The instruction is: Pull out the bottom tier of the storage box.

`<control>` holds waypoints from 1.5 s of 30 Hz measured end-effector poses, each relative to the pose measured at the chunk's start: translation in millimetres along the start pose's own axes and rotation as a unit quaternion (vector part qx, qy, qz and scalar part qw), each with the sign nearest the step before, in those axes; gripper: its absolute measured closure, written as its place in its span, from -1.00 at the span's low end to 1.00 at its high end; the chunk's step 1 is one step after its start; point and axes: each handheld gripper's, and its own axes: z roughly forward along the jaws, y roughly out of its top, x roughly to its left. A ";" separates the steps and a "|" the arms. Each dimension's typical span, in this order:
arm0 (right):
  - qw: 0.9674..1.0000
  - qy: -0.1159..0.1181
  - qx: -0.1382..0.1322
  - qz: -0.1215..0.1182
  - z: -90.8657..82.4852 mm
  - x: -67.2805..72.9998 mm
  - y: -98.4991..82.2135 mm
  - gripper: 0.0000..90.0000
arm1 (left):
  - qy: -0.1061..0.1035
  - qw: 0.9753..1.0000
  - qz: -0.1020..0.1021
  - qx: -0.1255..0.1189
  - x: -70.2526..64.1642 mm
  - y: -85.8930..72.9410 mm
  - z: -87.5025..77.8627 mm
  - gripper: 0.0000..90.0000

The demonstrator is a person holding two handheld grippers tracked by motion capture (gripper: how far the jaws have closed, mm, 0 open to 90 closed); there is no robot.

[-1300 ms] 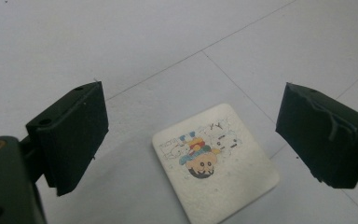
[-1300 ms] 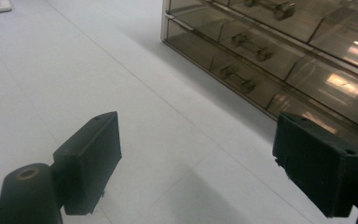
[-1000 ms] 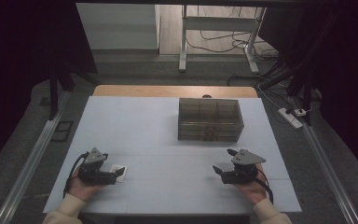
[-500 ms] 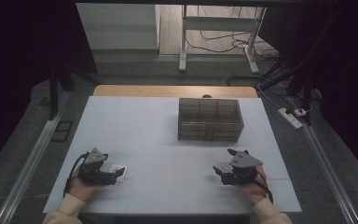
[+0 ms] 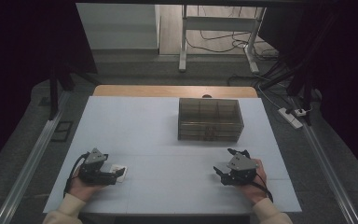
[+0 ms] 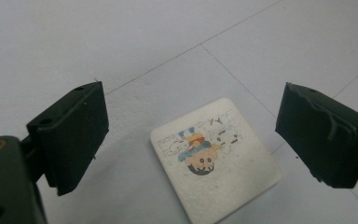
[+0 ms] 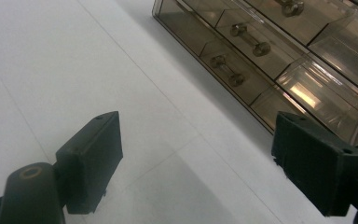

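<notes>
while both grippers gape, the picture card [image 6: 215, 158] lies between the left gripper [image 6: 191, 140] jaws

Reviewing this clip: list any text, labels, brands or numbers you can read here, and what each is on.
Small white card on the table, between the open left tool: cartoon print with a few small marks above the figure, too blurred to read.
Clear drawer box: no label legible.
Right tool: no markings legible.

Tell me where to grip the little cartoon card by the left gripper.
The card lies flat on the table, so probably come from above with the open left gripper, jaws straddling its two opposite long edges, and pinch across them.
</notes>
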 end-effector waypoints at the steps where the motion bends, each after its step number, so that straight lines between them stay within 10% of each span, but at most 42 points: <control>1: 1.000 -0.002 0.001 -0.004 0.1 0.5 0.0 -0.64 | 0.000 1.000 0.000 0.000 0.0 0.0 0.1 -0.79; 45: 0.994 -0.048 -0.011 -0.098 2.7 9.2 -2.7 -0.58 | -0.001 1.000 0.003 0.002 -0.6 0.2 1.2 -0.79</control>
